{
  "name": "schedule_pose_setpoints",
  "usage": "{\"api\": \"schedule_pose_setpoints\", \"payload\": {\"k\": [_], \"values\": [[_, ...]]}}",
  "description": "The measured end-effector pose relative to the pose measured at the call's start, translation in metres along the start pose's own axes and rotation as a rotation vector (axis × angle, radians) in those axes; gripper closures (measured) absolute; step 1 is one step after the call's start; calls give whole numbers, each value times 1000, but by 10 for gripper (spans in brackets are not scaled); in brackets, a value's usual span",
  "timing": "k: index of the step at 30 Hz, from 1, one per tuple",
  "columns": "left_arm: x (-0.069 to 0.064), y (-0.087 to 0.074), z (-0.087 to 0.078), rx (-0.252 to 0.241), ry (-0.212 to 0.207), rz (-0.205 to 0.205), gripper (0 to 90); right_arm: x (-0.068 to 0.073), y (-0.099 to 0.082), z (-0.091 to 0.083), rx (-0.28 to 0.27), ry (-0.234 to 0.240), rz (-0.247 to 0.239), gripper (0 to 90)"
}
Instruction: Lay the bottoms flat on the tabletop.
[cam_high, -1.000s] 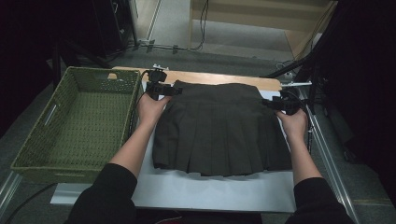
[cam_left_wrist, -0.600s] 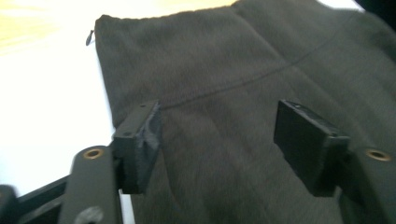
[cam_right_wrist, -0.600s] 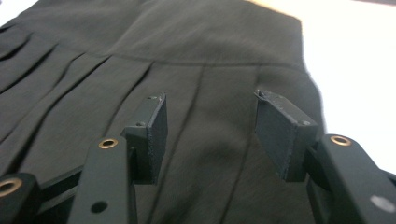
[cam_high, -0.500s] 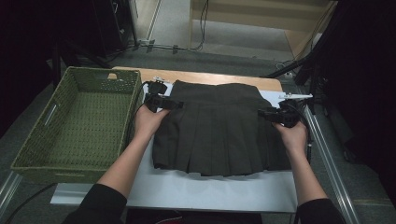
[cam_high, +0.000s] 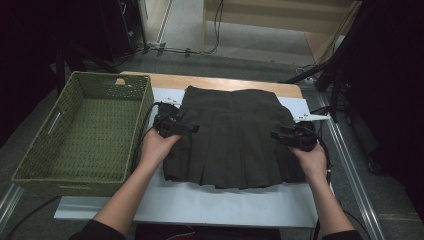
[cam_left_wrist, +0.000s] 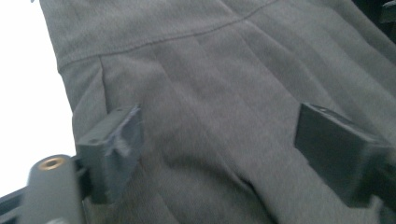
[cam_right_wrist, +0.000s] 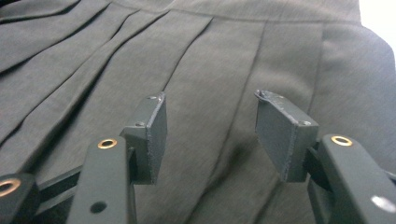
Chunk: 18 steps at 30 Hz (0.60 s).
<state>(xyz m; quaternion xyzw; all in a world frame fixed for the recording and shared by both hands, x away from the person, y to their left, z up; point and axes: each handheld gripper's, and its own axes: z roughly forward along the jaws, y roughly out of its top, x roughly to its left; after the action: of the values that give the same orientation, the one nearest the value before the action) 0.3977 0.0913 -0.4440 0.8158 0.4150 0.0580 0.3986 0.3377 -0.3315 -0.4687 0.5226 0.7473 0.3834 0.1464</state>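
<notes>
Dark pleated skirt (cam_high: 232, 137) lay soft, limp; grip side edges. Left gripper (cam_high: 186, 128) jaws just opened wide, empty; right gripper (cam_high: 276, 135) jaws half-open, empty.

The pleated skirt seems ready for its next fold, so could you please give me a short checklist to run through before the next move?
1. Pleated skirt lies flat on the white board, waistband away from the person: ok.
2. Left hand-held gripper at the skirt's left edge; its jaws have just been opening and stand apart over the cloth, none pinched: ok for a fresh grasp.
3. Right hand-held gripper at the right edge, jaws apart above the cloth, holding nothing: ok.
4. Both grippers at about the same level on the skirt: ok.
5. Green woven basket beside the board, with room for the skirt: ok.
6. Cloth bunched under the skirt: cannot tell.
</notes>
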Motion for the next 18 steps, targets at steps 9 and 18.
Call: {"api": "schedule_pose_setpoints", "payload": {"k": [9,18], "values": [[-13,-30,-8,-9,67,21,75,26,-10,-7,-5,36,-44,416],[-14,-59,-8,53,88,-17,38,44,-13,-7,-5,88,-74,412]]}}
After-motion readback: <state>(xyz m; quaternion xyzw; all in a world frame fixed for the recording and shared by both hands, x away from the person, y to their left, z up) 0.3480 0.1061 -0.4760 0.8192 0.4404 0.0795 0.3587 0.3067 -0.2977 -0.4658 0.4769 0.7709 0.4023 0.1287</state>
